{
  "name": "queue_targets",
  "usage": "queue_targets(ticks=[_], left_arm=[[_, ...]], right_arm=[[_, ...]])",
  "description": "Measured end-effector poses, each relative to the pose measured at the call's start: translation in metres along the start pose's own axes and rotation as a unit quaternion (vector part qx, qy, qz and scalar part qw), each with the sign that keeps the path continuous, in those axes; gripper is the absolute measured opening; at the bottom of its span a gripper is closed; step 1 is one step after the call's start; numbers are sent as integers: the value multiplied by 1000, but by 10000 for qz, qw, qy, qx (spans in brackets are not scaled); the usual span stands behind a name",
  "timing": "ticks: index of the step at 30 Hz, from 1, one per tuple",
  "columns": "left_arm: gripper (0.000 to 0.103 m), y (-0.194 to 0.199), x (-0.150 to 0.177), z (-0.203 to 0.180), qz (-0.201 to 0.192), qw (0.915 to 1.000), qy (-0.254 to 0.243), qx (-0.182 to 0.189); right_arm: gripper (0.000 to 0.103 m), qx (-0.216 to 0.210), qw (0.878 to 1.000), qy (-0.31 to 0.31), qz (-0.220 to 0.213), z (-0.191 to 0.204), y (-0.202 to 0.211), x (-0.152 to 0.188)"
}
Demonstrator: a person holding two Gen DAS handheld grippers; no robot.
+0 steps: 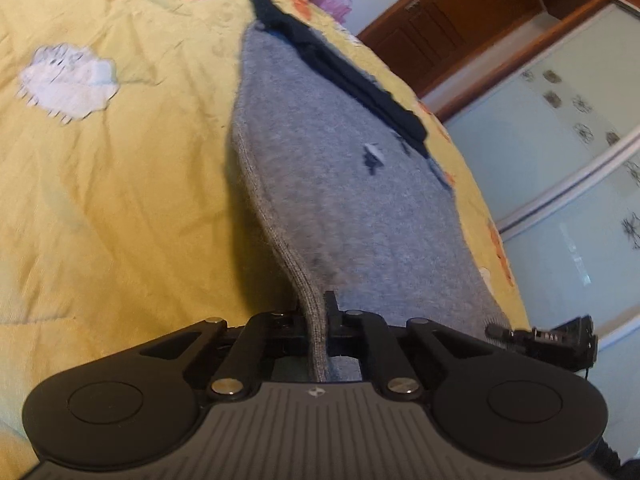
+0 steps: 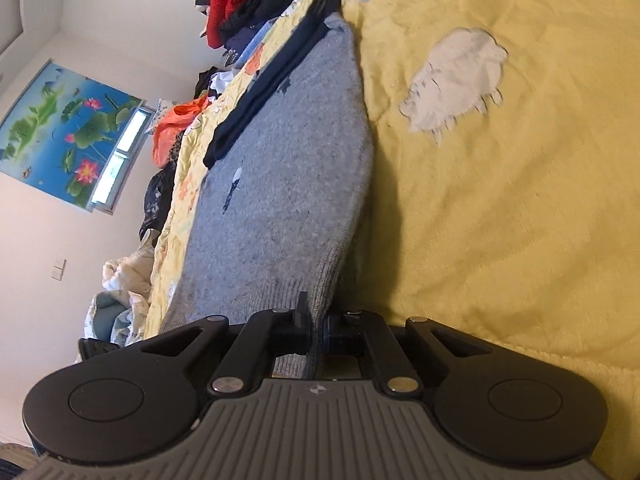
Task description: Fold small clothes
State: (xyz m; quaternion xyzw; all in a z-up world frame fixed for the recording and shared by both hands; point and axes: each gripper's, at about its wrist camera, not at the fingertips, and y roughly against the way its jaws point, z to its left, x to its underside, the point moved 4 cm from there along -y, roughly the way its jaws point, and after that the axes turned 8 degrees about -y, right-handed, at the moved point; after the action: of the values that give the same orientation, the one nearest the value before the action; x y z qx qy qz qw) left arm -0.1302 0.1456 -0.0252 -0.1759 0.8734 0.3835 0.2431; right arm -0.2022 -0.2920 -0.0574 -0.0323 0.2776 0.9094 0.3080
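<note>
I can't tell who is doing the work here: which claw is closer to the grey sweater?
Neither left nor right: it's a tie. The left claw is shut on the grey sweater at its ribbed edge. The right claw is shut on that edge too. The sweater stretches ahead of both.

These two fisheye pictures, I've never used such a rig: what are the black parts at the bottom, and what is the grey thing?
Each picture comes from a camera on a hand-held tool, looking along its tongs. The black parts are those tongs: the left tongs and right tongs are each shut on the ribbed hem of a grey knitted sweater, lifted off a yellow patterned bedspread. A dark navy trim runs along the sweater's far end. A pile of mixed clothes lies beyond.
</note>
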Motion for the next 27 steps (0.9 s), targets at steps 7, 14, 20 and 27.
queue_targets(ticks=[7, 14, 20, 27], left_arm=[[5, 13, -65, -10, -684, 9970, 58, 371], [5, -34, -177, -4, -1281, 9913, 237, 162], [5, -89, -278, 6, -1489, 9886, 171, -168], [6, -170, -366, 24, -1573, 9850, -85, -706]], right_arm=[[9, -1088, 9926, -122, -527, 30, -4, -60], [9, -1704, 9787, -392, -1080, 50, -54, -168], [9, -1799, 9719, -659, -1369, 52, -101, -266], [11, -1289, 9725, -969, -1679, 27, -162, -356]])
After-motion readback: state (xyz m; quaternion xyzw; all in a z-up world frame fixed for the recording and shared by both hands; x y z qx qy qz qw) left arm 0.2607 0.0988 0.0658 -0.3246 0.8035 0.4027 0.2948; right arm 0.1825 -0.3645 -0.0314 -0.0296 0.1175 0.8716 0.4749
